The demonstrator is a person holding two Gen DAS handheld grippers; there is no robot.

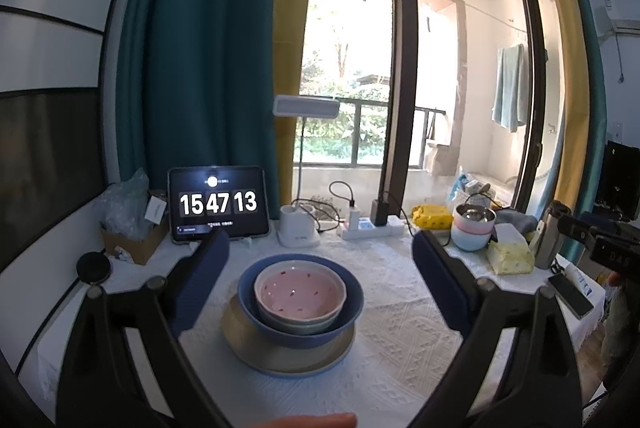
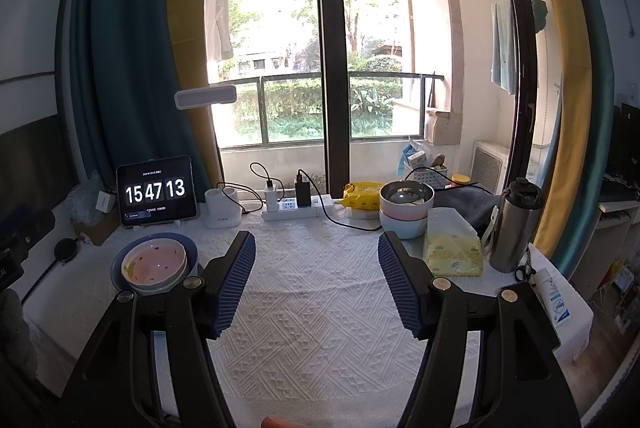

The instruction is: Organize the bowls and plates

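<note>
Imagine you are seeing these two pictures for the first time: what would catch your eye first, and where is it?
First, the nested stack in the left wrist view: a pink bowl inside a blue bowl on a beige plate, on the white tablecloth between the open left gripper. Behind it, left, a tablet shows large clock digits. The right gripper is open over bare cloth.

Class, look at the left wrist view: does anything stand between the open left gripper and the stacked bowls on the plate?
Nothing visible does. The left gripper has its jaws open, and the pink bowl nested in the blue bowl on the plate sits directly ahead, with only bare tablecloth around it.
</note>
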